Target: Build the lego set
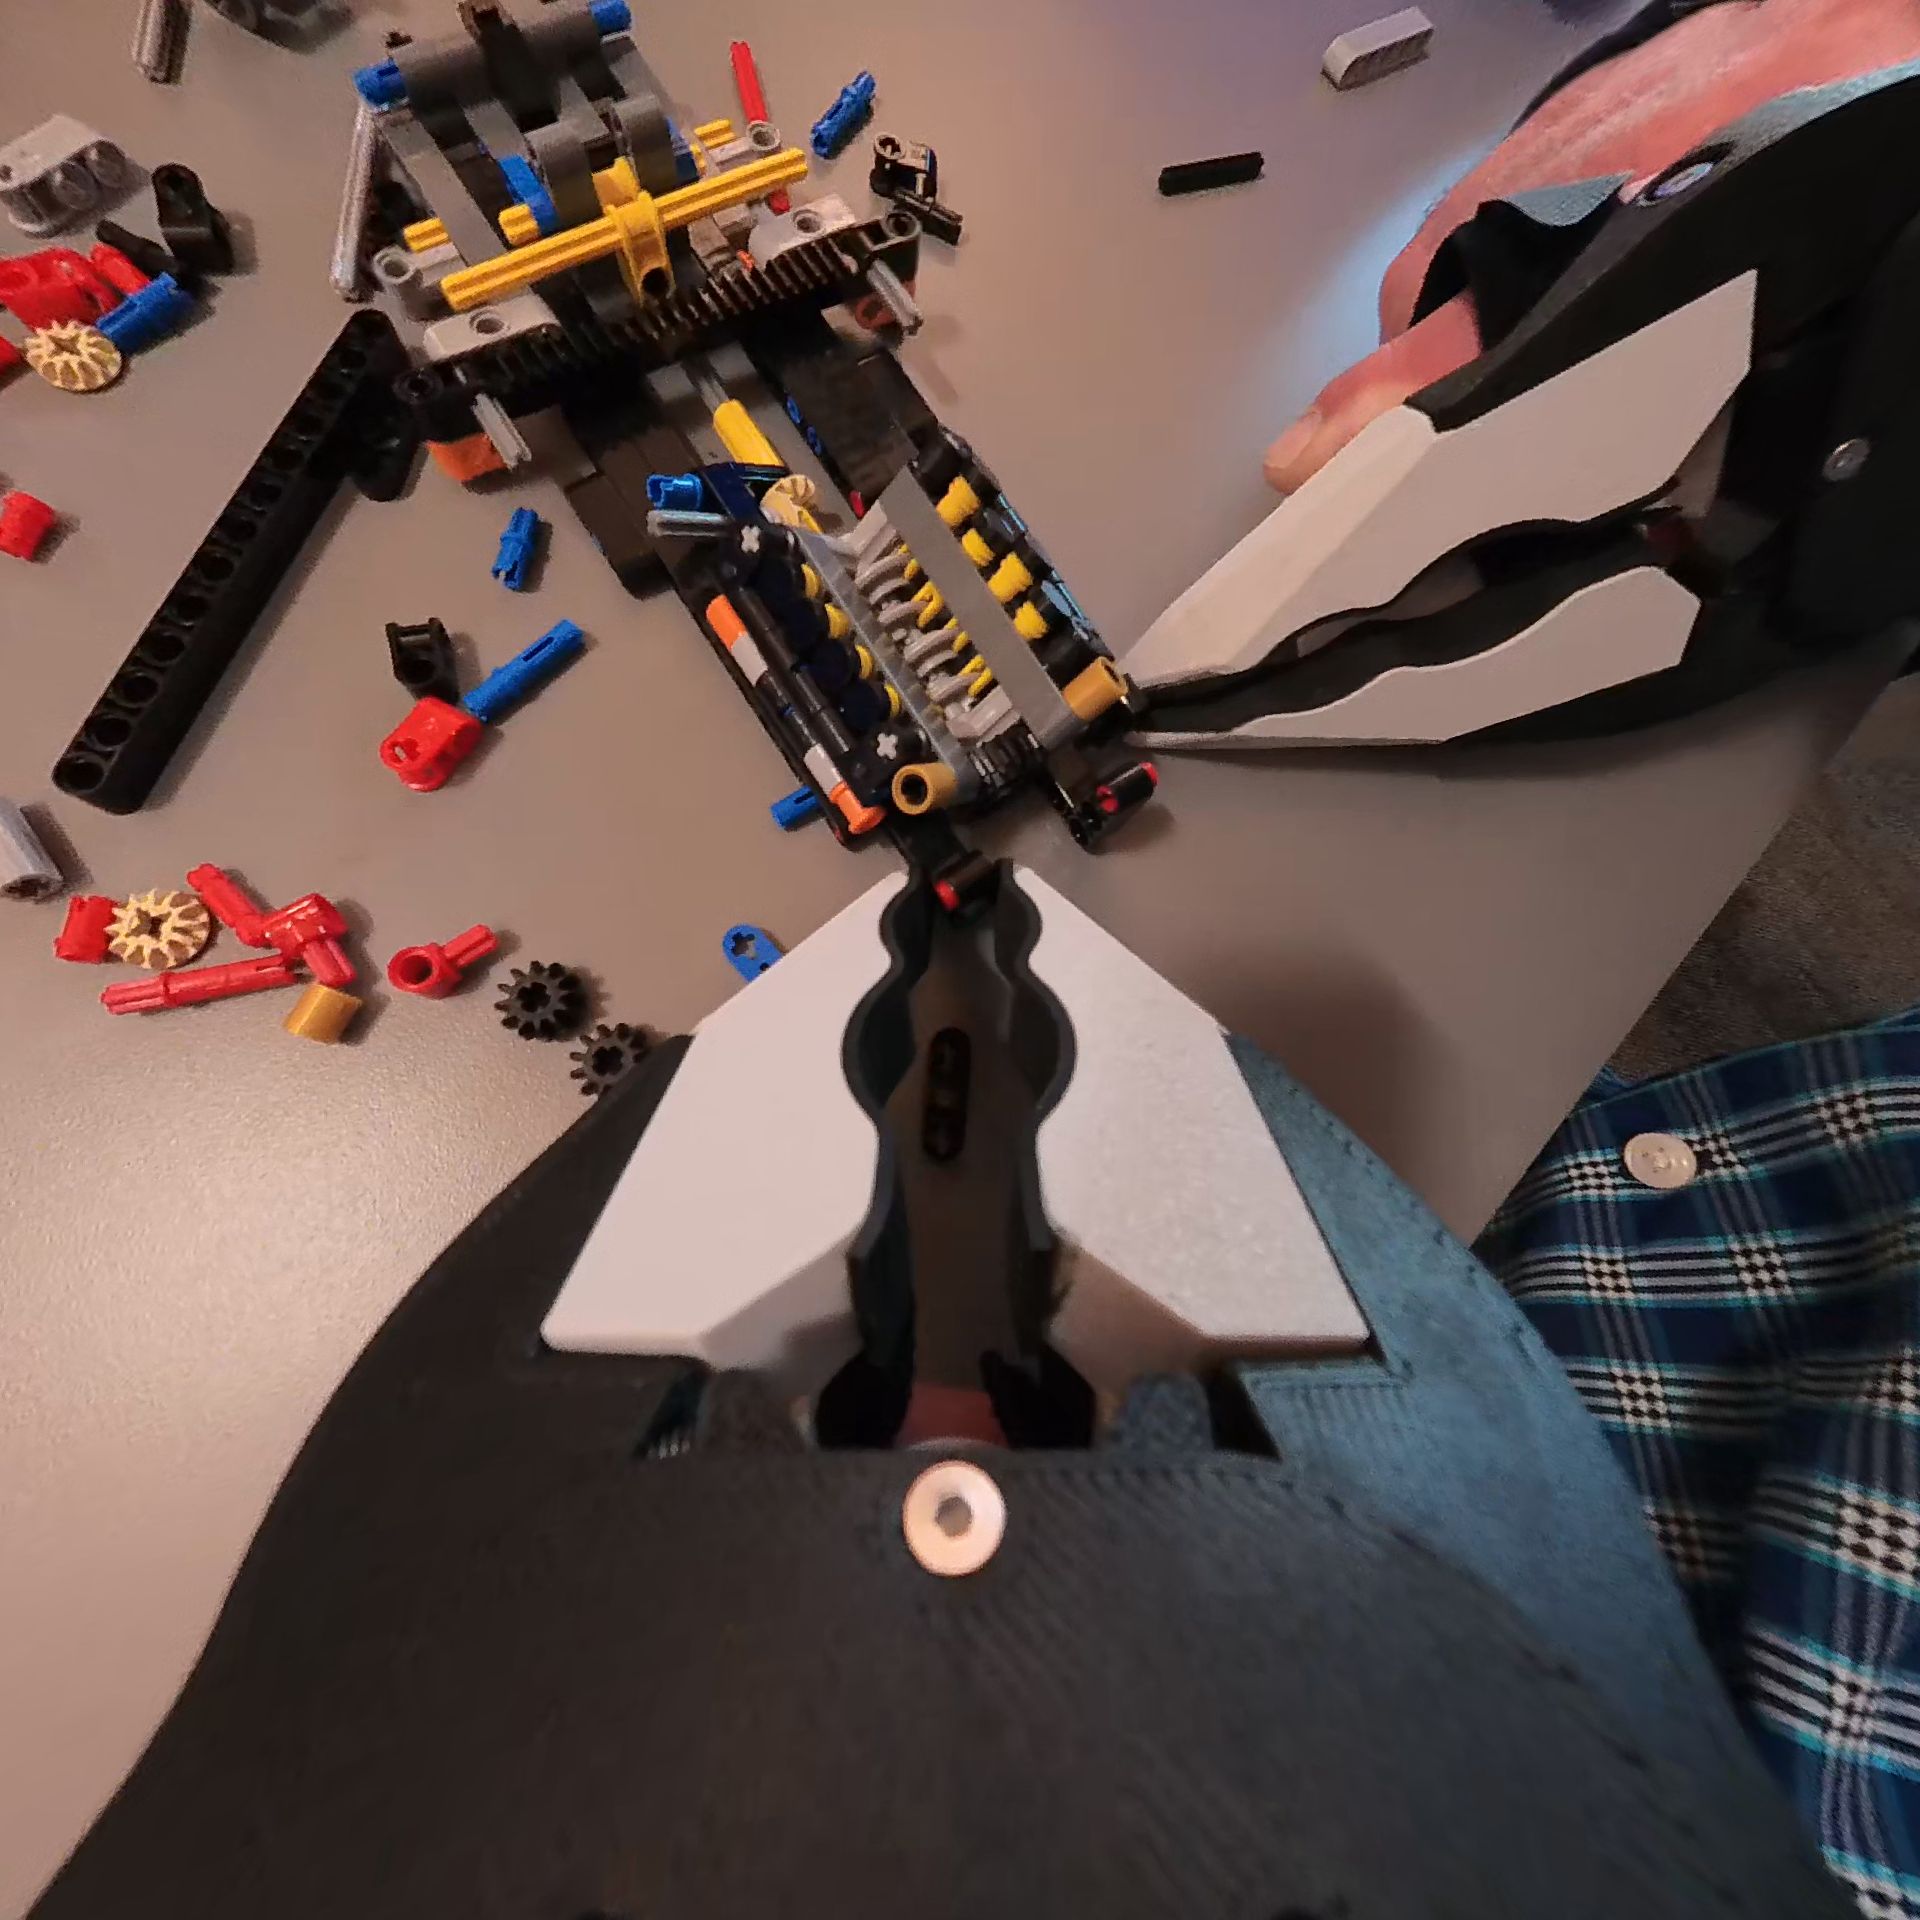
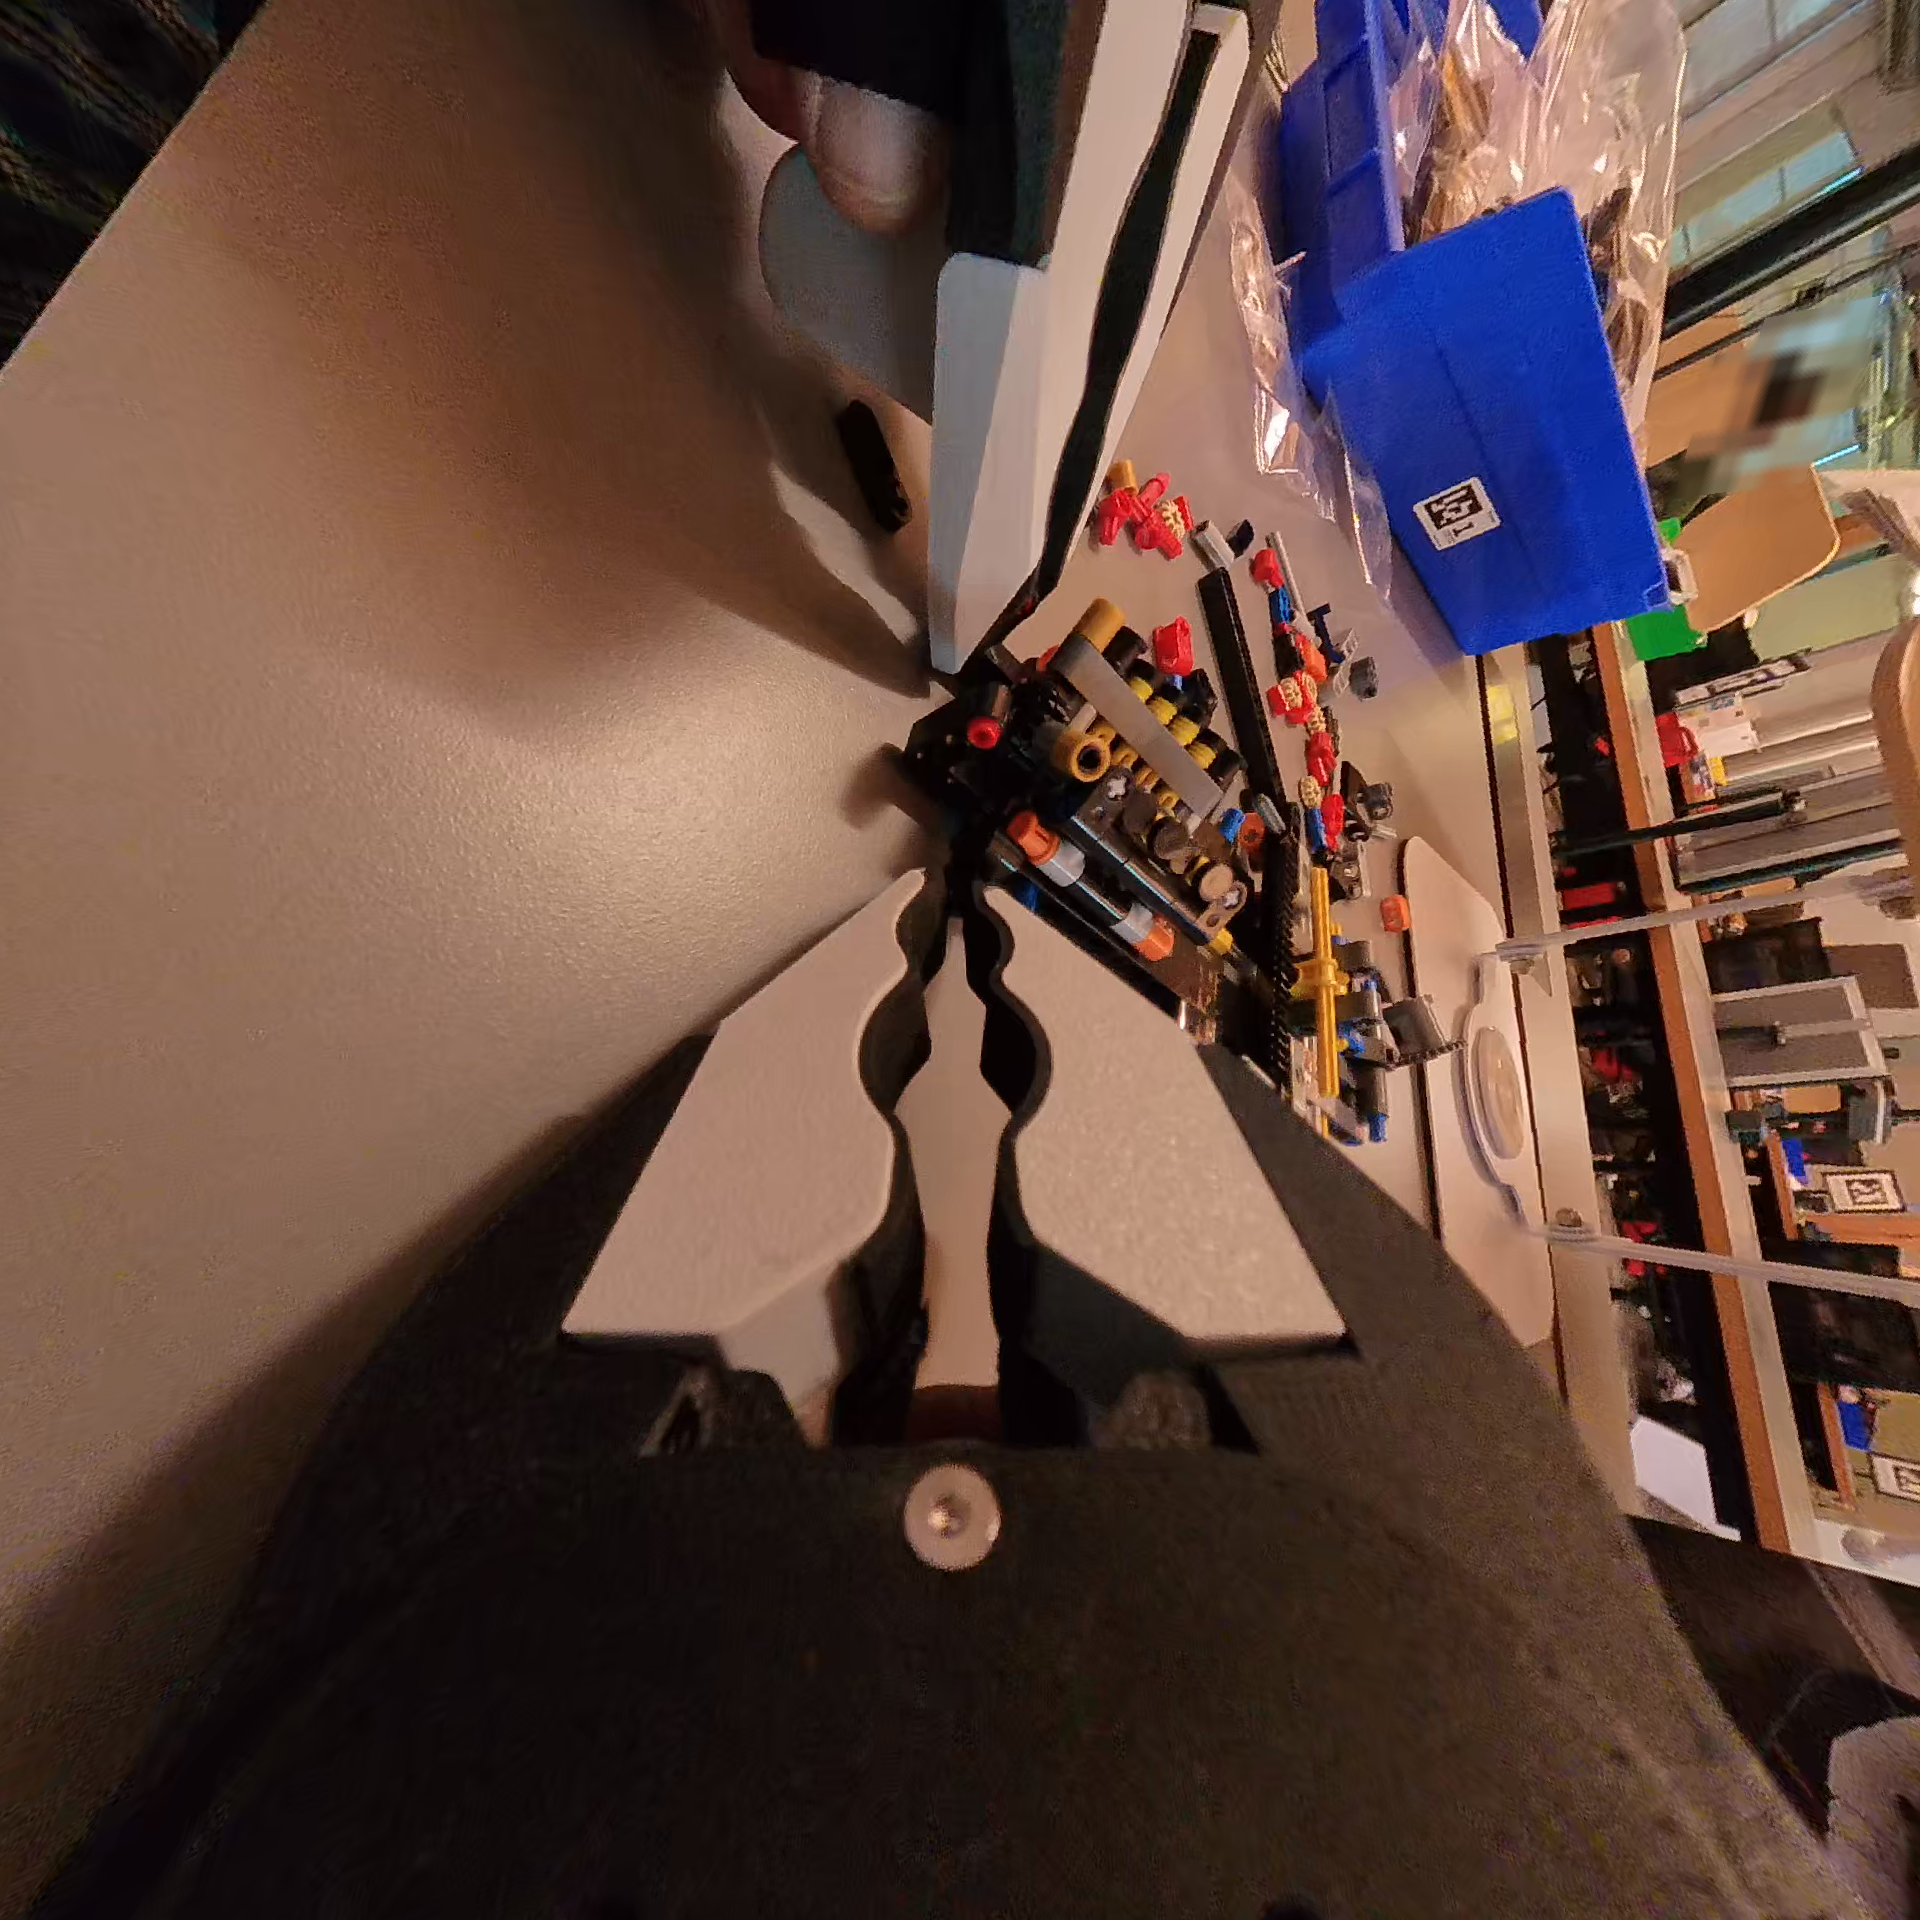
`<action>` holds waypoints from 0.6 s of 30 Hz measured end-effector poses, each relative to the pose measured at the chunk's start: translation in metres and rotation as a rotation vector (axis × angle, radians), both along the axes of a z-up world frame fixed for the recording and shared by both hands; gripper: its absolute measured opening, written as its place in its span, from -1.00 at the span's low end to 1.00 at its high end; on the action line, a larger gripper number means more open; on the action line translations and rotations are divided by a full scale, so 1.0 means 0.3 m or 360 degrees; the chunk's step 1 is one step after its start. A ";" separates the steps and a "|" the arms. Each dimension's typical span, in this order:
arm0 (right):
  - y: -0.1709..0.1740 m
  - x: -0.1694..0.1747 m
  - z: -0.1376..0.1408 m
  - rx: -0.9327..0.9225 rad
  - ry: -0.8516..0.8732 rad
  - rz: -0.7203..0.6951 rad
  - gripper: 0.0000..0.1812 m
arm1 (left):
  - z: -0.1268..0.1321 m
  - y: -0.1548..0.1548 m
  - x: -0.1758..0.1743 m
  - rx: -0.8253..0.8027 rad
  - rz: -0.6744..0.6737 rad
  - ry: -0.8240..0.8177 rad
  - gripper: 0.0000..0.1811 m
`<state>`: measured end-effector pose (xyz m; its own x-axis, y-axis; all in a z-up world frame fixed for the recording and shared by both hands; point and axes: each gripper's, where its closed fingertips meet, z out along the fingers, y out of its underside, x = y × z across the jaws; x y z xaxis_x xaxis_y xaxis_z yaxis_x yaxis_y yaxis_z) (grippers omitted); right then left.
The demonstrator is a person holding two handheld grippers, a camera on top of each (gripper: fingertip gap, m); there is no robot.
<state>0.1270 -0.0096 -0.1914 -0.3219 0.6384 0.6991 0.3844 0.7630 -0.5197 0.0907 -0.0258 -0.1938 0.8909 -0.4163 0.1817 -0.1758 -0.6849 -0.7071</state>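
The half-built lego model point(image 1: 831, 582) lies on the grey table point(image 1: 1299, 935), a long black frame with yellow, grey and blue parts. My left gripper point(image 1: 961, 888) is shut on a black piece with a red pin at the model's near end. My right gripper point(image 1: 1138, 712) comes in from the right, held by a hand point(image 1: 1455, 312), with its tips at the model's near right corner. In the right wrist view the right gripper point(image 2: 954, 894) is shut on the black edge of the model point(image 2: 1122, 790). The left gripper point(image 2: 961, 655) reaches in from above.
Loose parts lie left of the model: a long black beam point(image 1: 218, 561), red pins point(image 1: 239, 945), black gears point(image 1: 540, 1000), blue pins point(image 1: 520, 665). A short black beam point(image 1: 945, 1091) lies under my left gripper. Blue bins point(image 2: 1486, 416) stand at the far side. The table edge point(image 1: 1662, 935) is close on the right. One gripper's finger ends stand about 5 cm off the other's.
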 end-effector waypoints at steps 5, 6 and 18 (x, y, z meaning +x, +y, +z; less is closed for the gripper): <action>0.001 -0.001 0.001 0.0034 0.0013 0.0065 -0.99 | 0.000 0.000 -0.001 -0.0011 0.0000 -0.0026 -0.88; 0.003 -0.002 0.001 0.0042 0.0017 0.0073 -0.99 | 0.001 0.000 -0.002 -0.0012 0.0001 -0.0028 -0.88; 0.023 -0.018 0.007 0.0011 0.0035 0.0009 -0.98 | 0.004 0.002 0.001 -0.0056 0.0016 -0.0150 -0.88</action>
